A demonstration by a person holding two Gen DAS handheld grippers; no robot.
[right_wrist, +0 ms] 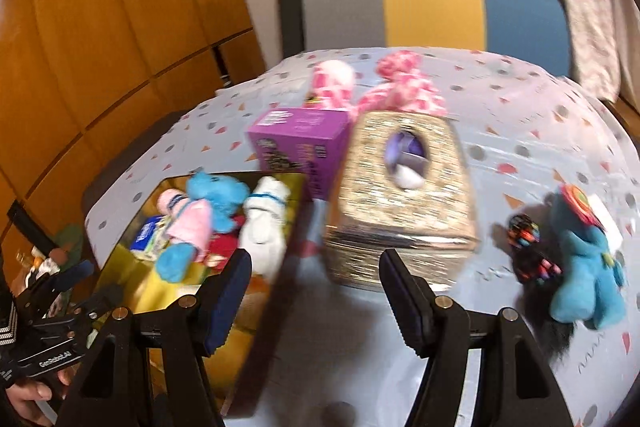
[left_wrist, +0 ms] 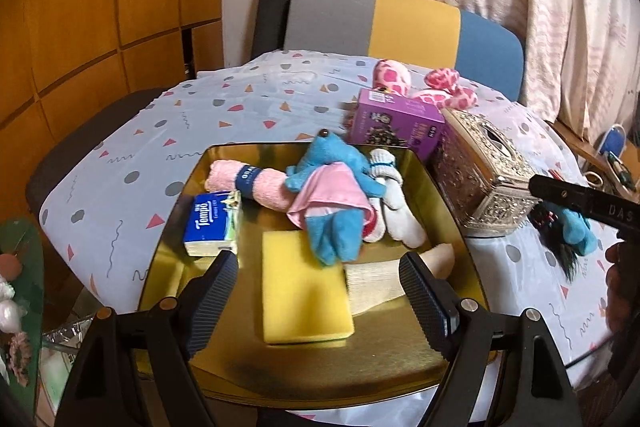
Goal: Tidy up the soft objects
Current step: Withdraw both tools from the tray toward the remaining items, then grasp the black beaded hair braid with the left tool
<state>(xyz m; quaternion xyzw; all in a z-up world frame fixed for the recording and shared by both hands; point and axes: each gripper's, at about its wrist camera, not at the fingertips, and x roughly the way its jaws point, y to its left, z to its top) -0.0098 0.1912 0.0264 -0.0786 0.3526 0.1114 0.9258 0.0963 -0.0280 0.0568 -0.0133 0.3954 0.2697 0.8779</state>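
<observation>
The blue-and-white paper tissue pack (left_wrist: 213, 223) reads "Tempo"; the rolled pink towel (left_wrist: 256, 187) wears a navy band with white letters too small to read; the purple cardboard box (left_wrist: 394, 127) carries print that stays illegible; the right claw's black body, seen at the left wrist view's right edge, shows "DAS", and the left claw's body in the right wrist view reads "GenRobot.AI". The square gold metal tray (left_wrist: 424, 171) sits at the table's (left_wrist: 120, 187) near edge, holding the pack, the towel, a blue plush toy in a pink skirt (left_wrist: 328, 195), white socks (left_wrist: 394, 203) and a yellow foam sponge (left_wrist: 304, 291); the left claw (left_wrist: 318, 291) hovers over the sponge, jaws apart, nothing clamped; the right claw (right_wrist: 314, 291) stands apart and empty before the ornate silver tissue box (right_wrist: 400, 211); a second blue plush with black hair (right_wrist: 580, 267) lies on the table to its right, well clear of the tray.
</observation>
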